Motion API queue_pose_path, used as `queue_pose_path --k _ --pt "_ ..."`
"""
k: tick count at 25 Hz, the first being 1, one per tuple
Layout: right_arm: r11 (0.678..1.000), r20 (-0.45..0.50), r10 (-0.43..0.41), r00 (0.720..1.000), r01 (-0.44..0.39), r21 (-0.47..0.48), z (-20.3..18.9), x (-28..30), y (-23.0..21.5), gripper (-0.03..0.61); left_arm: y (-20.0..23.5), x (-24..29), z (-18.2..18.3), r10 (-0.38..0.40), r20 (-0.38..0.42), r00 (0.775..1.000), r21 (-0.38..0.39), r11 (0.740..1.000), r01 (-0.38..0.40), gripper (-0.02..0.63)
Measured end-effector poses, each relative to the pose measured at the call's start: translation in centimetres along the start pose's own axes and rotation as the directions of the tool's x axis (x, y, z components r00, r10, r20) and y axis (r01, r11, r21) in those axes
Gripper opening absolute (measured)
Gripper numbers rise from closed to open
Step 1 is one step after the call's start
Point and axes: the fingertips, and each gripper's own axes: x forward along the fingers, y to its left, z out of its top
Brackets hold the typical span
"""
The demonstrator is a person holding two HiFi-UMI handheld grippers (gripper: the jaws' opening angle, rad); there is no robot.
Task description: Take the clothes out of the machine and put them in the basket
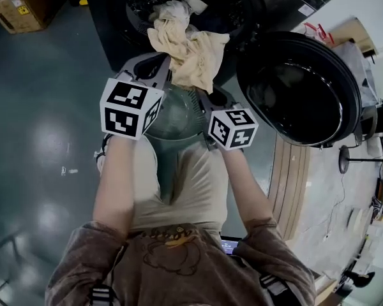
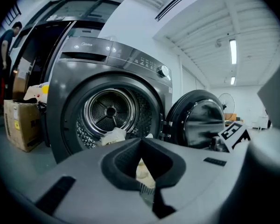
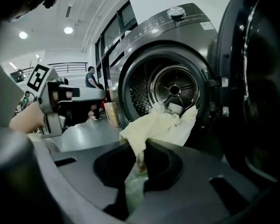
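- Pinching a fold of the crumpled cream cloth [image 3: 163,125] tight between the closed jaws of the right gripper [image 3: 137,161], with the fabric running up and out of the jaws toward the machine.
- Clenching the left gripper [image 2: 147,183] on another bit of that same cream cloth, with a narrow pale strip showing in the notch where its jaws meet.
- Holding both grippers side by side and near each other, with the left black-and-white marker cube [image 1: 131,107] and the right marker cube [image 1: 233,127] turned up toward the head view.
- Draping the cream cloth from the lip of the round opening down over the gripper tips, partly inside the opening and partly hanging outside it.
- Hanging that cloth just above the round translucent green plastic basket [image 1: 175,116], which sits below and between the two grippers in front of the machine.
- Leaving a second, whitish-grey bundle of clothing [image 1: 179,8] at the mouth of the perforated steel drum [image 2: 111,111], behind the cream cloth.
- Facing the dark grey front-loading washing machine [image 2: 107,55], with its round dark-glass door [image 1: 300,88] swung wide open on the right.
- Standing on a glossy grey-green floor [image 1: 38,139], with a brown cardboard box [image 2: 21,122] resting to the left of the machine.
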Motion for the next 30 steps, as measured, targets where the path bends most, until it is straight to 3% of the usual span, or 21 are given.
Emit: queue_pose_path --k 4,14,20,24,30 --pt "0.998 -0.024 0.060 0.998 -0.060 0.009 -1.7 -2.1 2.8 0.034 -0.2 0.1 0.0 -0.003 0.006 1.000 -0.010 1.000 0.003 0.006" --pt "0.993 -0.075 0.115 0.990 -0.117 -0.021 -3.9 -3.5 5.7 0.048 -0.6 0.3 0.0 -0.016 0.007 1.000 -0.008 1.000 0.016 0.006" --pt "0.997 -0.061 0.079 0.995 -0.080 -0.013 -3.2 -2.4 4.3 0.245 -0.7 0.3 0.0 -0.018 0.007 1.000 -0.004 1.000 0.018 0.006" --pt "0.999 -0.034 0.047 0.998 -0.046 0.028 -2.4 -1.2 2.5 0.286 -0.5 0.2 0.0 -0.016 0.010 1.000 -0.009 1.000 0.016 0.006" --pt "0.999 -0.021 0.040 0.999 -0.040 0.031 -1.1 2.4 1.1 0.288 -0.3 -0.2 0.3 -0.017 0.021 1.000 -0.014 1.000 0.017 0.006"
